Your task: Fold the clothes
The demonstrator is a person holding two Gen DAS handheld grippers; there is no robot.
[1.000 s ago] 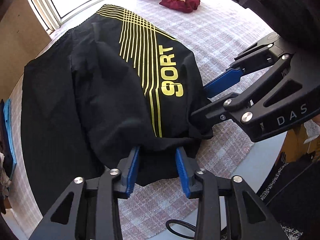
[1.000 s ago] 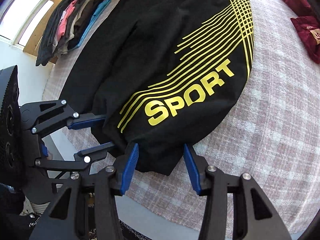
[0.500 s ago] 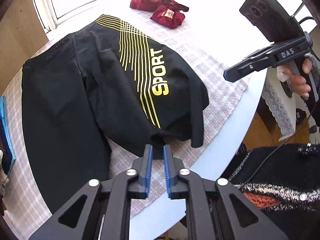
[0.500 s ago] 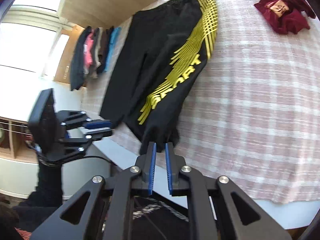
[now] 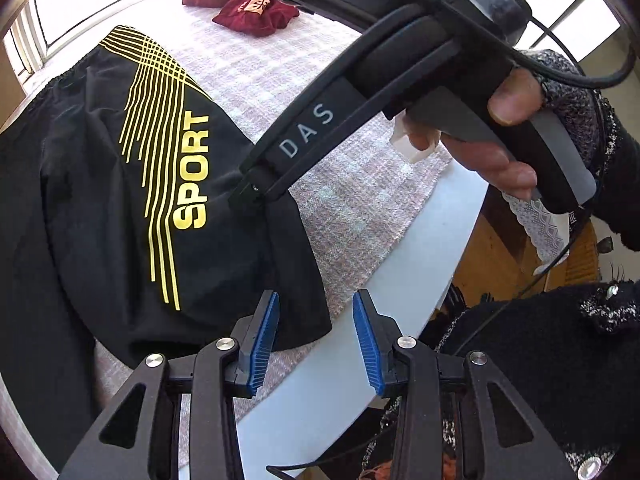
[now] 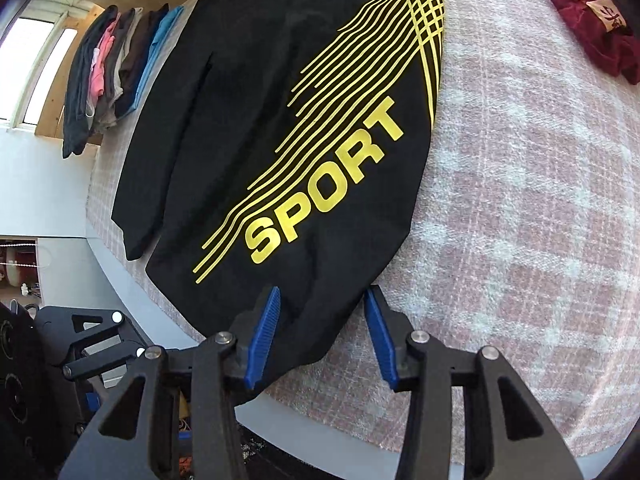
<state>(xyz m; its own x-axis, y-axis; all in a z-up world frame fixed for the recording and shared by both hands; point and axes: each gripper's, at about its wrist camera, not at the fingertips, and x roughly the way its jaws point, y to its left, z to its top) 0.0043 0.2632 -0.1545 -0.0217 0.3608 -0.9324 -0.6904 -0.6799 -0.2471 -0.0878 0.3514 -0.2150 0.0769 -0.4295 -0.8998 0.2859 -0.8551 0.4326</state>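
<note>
Black shorts (image 5: 100, 208) with yellow stripes and "SPORT" lie flat on the plaid tablecloth (image 5: 352, 208). My left gripper (image 5: 316, 340) hovers at the near leg's hem corner; its jaws are opening, the corner lies loose between the blue pads (image 5: 262, 344), and nothing is gripped. In the right wrist view my right gripper (image 6: 322, 336) straddles the same leg's hem on the shorts (image 6: 280, 120). Its jaws are closing, fabric lies between them, and the pads still stand apart. The right gripper (image 5: 248, 196) also shows side-on, tip down on the cloth, held by a hand (image 5: 492, 148).
A maroon garment (image 5: 252, 12) lies at the far side of the table. A stack of folded clothes (image 6: 108, 80) sits beyond the shorts. The white table edge (image 5: 360, 380) runs just under both grippers. The left gripper's body (image 6: 100, 344) shows below that edge.
Half a second ago both grippers were lifted back from the shorts with jaws nearly together. Now both are low at the leg hem again with jaws apart. The shorts lie flat as before.
</note>
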